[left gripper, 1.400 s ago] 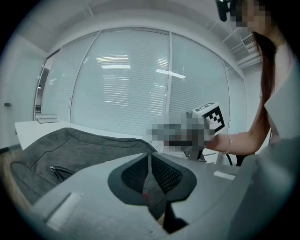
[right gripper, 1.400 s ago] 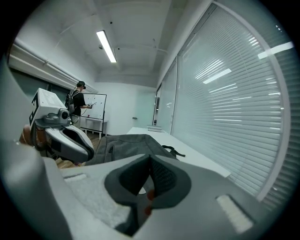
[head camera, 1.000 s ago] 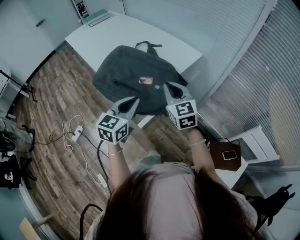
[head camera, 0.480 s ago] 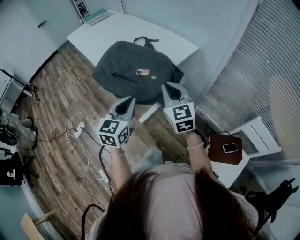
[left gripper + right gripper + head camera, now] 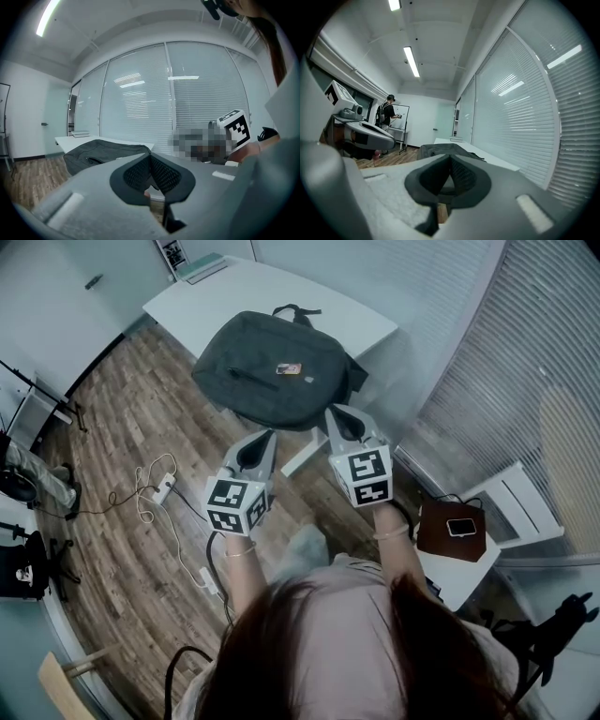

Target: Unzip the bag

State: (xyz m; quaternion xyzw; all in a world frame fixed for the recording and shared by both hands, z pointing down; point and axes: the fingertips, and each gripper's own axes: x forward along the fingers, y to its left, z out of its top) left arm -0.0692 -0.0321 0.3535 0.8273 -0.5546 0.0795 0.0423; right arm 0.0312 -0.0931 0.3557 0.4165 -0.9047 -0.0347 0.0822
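We held the left hand-held gripper and the right hand-held gripper side by side. Both had their jaws pressed together on nothing and were aimed at the dark grey backpack but stopped short of it. The backpack lay flat on the white bench, front face up and partly overhanging the near edge. We judged that this left its front zipper exposed for a pull. A small orange-and-white patch sat on the front, its print too small to read. The marker cubes bore only black-and-white squares.
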